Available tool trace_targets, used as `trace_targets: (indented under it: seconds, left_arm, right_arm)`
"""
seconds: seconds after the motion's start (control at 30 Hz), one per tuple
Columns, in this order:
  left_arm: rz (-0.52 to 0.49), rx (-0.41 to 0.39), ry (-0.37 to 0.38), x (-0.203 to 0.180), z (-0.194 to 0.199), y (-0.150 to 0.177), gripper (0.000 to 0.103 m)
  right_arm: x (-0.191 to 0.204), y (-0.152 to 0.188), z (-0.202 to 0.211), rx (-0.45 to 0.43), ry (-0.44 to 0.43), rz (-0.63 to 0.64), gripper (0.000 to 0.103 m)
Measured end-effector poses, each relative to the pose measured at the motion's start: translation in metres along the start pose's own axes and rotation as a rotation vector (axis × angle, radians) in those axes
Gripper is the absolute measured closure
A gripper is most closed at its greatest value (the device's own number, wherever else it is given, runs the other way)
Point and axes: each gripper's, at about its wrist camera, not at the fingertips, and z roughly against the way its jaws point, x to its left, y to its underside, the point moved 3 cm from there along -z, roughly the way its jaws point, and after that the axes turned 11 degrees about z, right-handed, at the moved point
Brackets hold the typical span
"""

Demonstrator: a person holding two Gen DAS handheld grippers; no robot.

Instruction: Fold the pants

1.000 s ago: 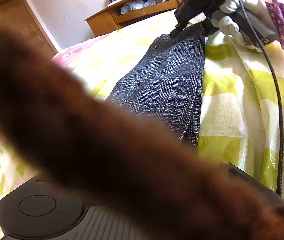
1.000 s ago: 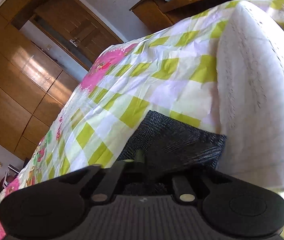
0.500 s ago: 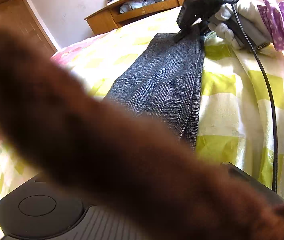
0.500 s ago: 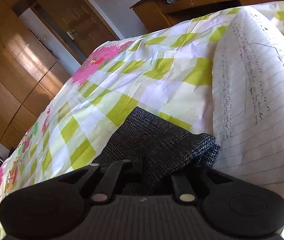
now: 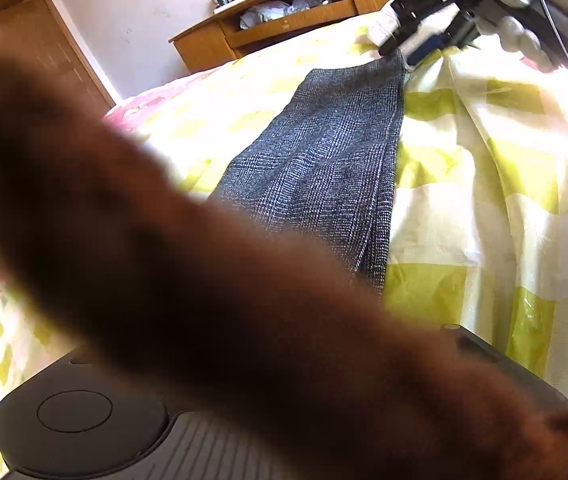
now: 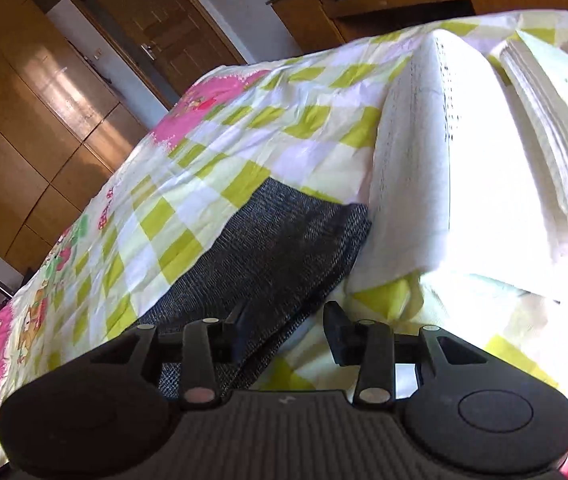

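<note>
The pants (image 5: 324,168) lie lengthwise on the bed (image 5: 484,216), stretched between both grippers. The right gripper (image 6: 284,332) is open at the far end. The left gripper is hidden by blur; I cannot tell its state.

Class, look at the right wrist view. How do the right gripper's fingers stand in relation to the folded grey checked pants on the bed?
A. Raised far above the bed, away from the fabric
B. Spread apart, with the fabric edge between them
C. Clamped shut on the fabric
B. The right gripper has its jaws apart, the edge of the folded grey checked pants lying between them on the yellow-checked bedsheet.
</note>
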Motion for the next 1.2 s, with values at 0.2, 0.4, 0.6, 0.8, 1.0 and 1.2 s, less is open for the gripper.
trace_targets:
  seconds: [0.2,0.4,0.6,0.8,1.0,1.2]
  left_arm:
    - [0.000,0.001,-0.014,0.001,0.005,0.001,0.043]
    - [0.035,-0.008,0.001,0.003,0.009,0.005,0.043]
    - [0.082,0.004,0.023,0.003,0.011,0.011,0.043]
    - [0.102,0.031,0.032,0.011,0.027,0.029,0.043]
    - [0.120,0.040,0.019,0.012,0.039,0.041,0.043]
    - [0.145,0.042,-0.014,0.026,0.064,0.062,0.042]
  right_arm:
    - [0.003,-0.002,-0.013,-0.004,-0.030,-0.084,0.040]
    - [0.006,0.000,-0.031,-0.038,-0.102,-0.149,0.041]
    - [0.003,-0.002,-0.028,-0.067,-0.094,-0.215,0.079]
    - [-0.001,0.000,-0.021,-0.039,0.036,-0.103,0.081]
    - [0.028,-0.001,0.017,-0.024,0.139,0.144,0.074]
    - [0.137,0.067,0.067,0.030,-0.103,0.736,0.068]
